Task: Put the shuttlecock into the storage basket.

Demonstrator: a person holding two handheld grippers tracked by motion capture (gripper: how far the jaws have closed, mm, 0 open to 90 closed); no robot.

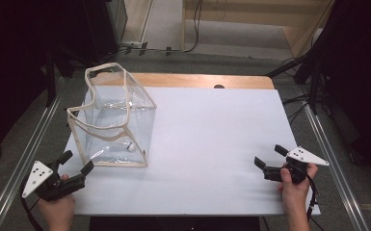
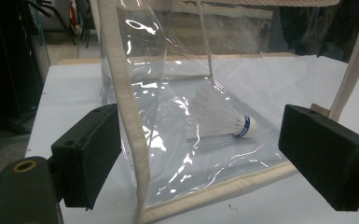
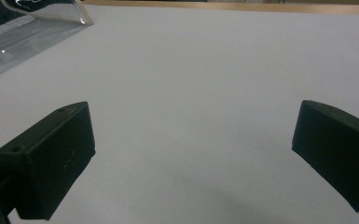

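A clear plastic bag [image 1: 115, 120] with cream fabric trim stands upright on the left of the white table top [image 1: 212, 139], its top open. A white shuttlecock [image 1: 129, 147] lies inside it on the bottom; in the left gripper view the shuttlecock [image 2: 224, 122] shows through the bag [image 2: 168, 93] wall, its cork with a blue band pointing right. My left gripper [image 1: 76, 161] is open just short of the bag's near left corner, and the bag's trimmed edge [image 2: 130, 135] stands between its jaws without touching them. My right gripper [image 1: 270, 156] is open at the near right, holding nothing.
A wooden board edge [image 1: 197, 80] shows along the far side of the table top. Metal rails [image 1: 33, 139] run along both sides of the table. Cables and dark equipment stand on the floor beyond. In the right gripper view the bag's corner [image 3: 37, 23] lies far left.
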